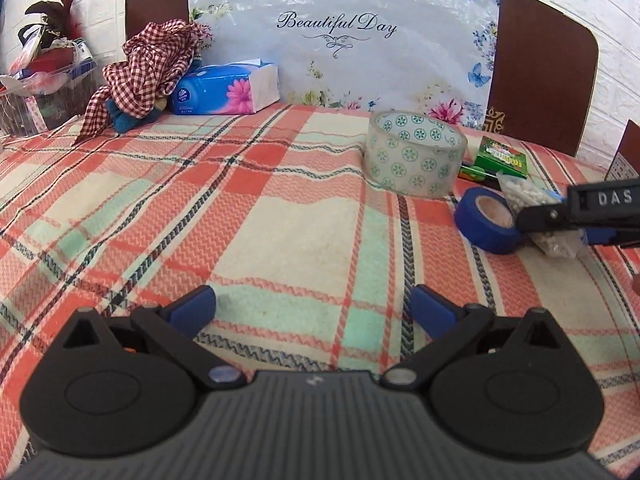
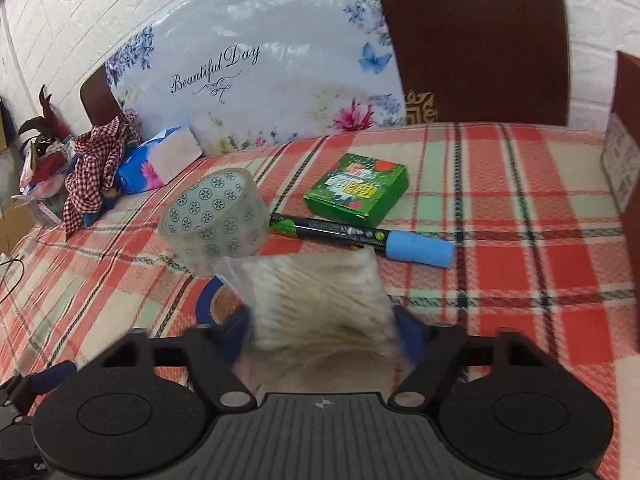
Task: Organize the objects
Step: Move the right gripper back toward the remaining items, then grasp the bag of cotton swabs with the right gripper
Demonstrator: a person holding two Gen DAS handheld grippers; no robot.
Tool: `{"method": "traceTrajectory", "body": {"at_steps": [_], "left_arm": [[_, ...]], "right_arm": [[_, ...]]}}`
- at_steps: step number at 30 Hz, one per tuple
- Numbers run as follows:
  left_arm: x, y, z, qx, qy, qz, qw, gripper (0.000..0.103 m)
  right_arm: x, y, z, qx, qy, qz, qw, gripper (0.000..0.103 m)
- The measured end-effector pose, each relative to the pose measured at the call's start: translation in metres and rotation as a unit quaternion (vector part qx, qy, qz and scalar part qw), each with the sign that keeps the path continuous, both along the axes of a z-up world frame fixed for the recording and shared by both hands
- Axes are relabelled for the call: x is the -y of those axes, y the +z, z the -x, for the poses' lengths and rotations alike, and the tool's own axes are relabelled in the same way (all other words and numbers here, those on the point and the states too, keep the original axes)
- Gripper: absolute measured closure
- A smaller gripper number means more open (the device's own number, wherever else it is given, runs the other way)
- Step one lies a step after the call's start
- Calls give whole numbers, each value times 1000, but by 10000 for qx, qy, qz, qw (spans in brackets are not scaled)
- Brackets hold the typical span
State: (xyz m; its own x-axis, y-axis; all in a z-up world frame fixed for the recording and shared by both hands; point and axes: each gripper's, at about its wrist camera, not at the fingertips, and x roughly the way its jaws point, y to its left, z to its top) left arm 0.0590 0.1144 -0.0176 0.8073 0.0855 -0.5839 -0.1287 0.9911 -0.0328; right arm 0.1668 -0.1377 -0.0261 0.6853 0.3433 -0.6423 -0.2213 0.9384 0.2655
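Note:
On the plaid blanket [image 1: 280, 208] stands a clear tape roll with green rings [image 1: 416, 152] [image 2: 216, 224]. Beside it are a blue tape roll [image 1: 486, 220] [image 2: 208, 300], a green box [image 1: 502, 158] [image 2: 356, 188] and a black marker with a blue cap [image 2: 360, 238]. My right gripper [image 2: 324, 328] [image 1: 560, 220] is shut on a clear bag of cotton swabs [image 2: 320, 292] [image 1: 524, 194], next to the blue roll. The picture there is blurred. My left gripper [image 1: 311, 296] is open low over bare blanket, left of these things, with nothing between its fingers.
A blue tissue pack [image 1: 224, 90] and a red checked cloth [image 1: 148, 68] lie at the back left. A floral "Beautiful Day" sheet [image 1: 340, 40] leans on the brown headboard [image 1: 544, 68]. A cluttered basket [image 1: 44, 80] stands at far left, a brown board [image 2: 628, 200] at far right.

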Motion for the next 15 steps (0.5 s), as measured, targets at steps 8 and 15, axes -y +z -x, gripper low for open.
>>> {"method": "traceTrajectory", "body": {"at_steps": [8,15], "left_arm": [[4,0,3,-8,-31,-59,10000,0],[39,18,14,-285,-620,319,9972,8]], "right_arm": [[26,-7,145,410,75,1233,9915,35],[88,-8,231,470,-889,1360,9856,12]]}}
